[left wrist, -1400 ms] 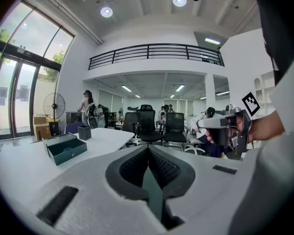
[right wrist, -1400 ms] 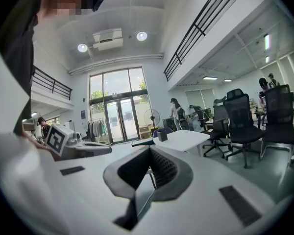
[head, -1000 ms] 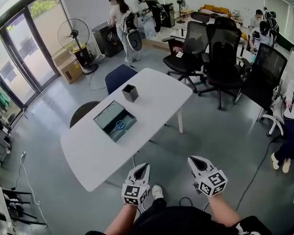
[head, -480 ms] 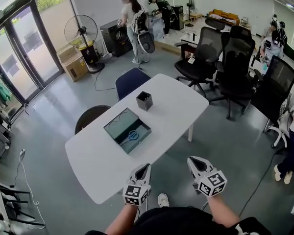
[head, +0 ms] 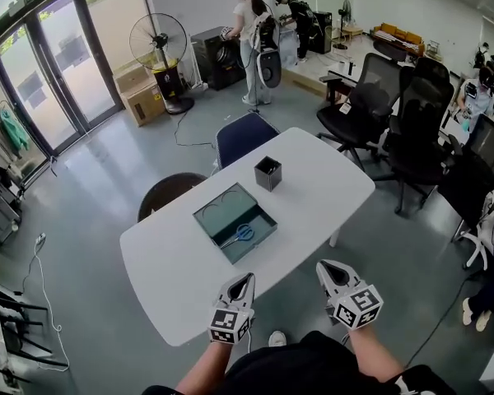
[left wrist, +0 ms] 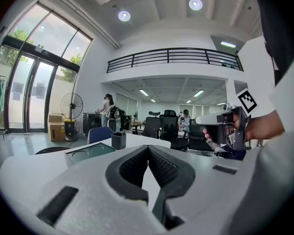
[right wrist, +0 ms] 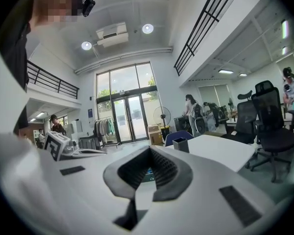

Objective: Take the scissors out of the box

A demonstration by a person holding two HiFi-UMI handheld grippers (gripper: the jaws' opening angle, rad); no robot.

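The left gripper (head: 240,285) and the right gripper (head: 329,270) are both closed tip to tip with nothing between the jaws. Both are held at the near edge of the table (head: 313,188). Beyond them lies the open box (head: 214,202). The scissors (head: 240,234) rest inside it, at 12 o'clock from the left gripper and 10 o'clock from the right gripper, so the left is nearer. Their long axis appears to run from 8 to 2 o'clock, with the blue handles at the far end.

No words, numbers or brand names can be read anywhere; only black-and-white square marker patterns show on the left tool (head: 246,277) and right tool (head: 322,264).
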